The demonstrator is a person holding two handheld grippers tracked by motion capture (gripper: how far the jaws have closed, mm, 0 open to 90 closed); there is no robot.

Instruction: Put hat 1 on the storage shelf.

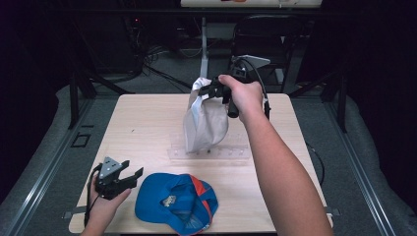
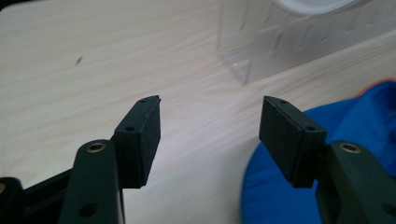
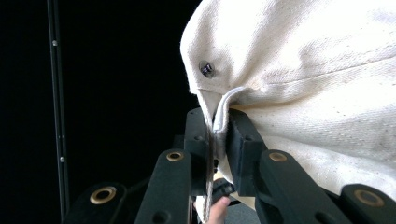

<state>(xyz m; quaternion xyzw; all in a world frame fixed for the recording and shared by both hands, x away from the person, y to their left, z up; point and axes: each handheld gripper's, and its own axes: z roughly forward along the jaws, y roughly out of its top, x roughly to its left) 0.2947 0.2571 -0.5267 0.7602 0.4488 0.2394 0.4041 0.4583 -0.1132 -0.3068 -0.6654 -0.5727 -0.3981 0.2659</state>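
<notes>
The right tool pinches the stitched edge of a cream canvas cap, which hangs limp above a clear acrylic rack at mid desk. The left tool, its ridged black pads spread wide and empty, hovers over pale wood-grain just beside a blue cap with orange trim lying at the near edge.

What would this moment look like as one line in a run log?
right gripper: shut on white cap, held above clear rack | left gripper: open, holding nothing, beside blue cap on table
</notes>
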